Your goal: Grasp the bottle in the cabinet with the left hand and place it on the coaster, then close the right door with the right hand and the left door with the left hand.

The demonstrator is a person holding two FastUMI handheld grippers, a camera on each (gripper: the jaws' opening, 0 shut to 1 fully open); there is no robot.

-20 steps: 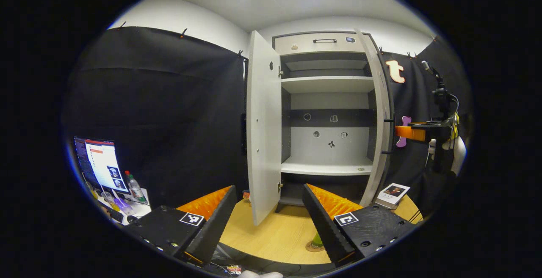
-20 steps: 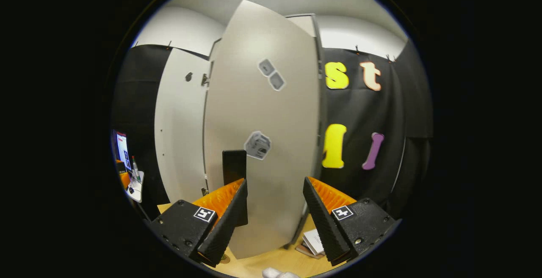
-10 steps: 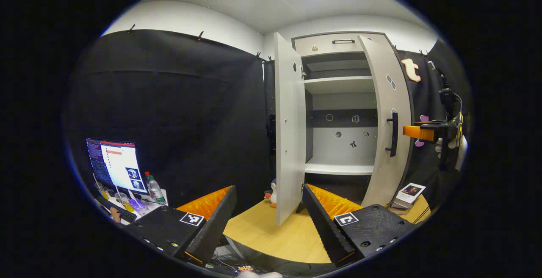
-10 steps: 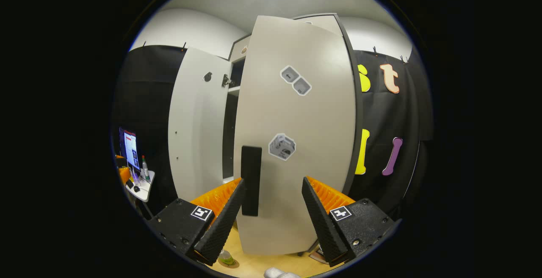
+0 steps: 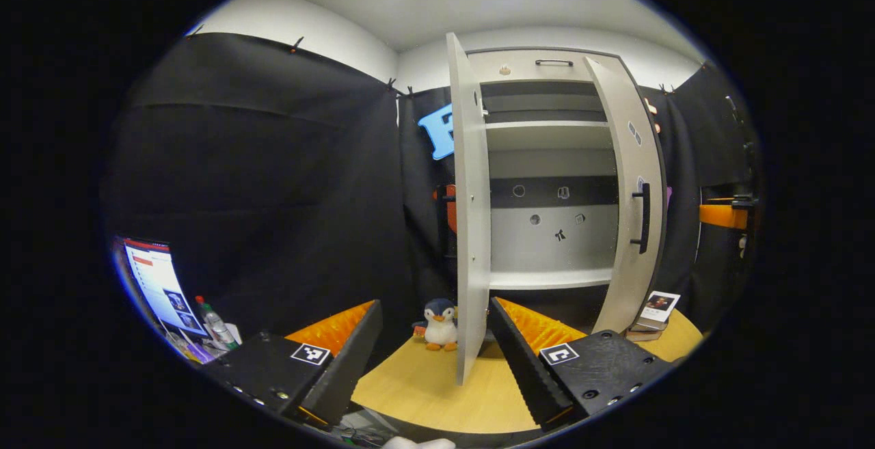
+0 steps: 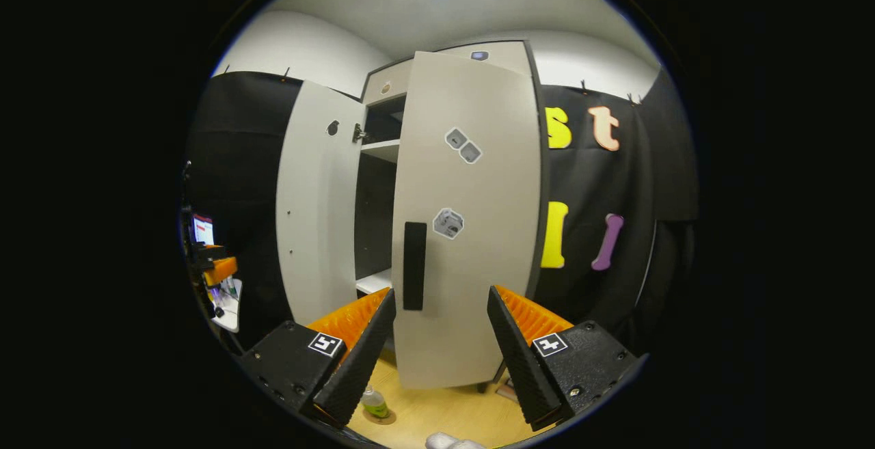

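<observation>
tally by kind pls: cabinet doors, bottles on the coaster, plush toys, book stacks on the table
Cabinet doors: 2, left door and right door, both ajar
Bottles on the coaster: 1, the bottle
Plush toys: 1, penguin
Book stacks: 1, books
Total: 5

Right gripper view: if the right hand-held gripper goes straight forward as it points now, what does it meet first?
Most likely the pale grey right cabinet door, partly closed. The open right hand-held gripper points at its outer face, just right of the black vertical handle. How far off the door stands is unclear.
</observation>
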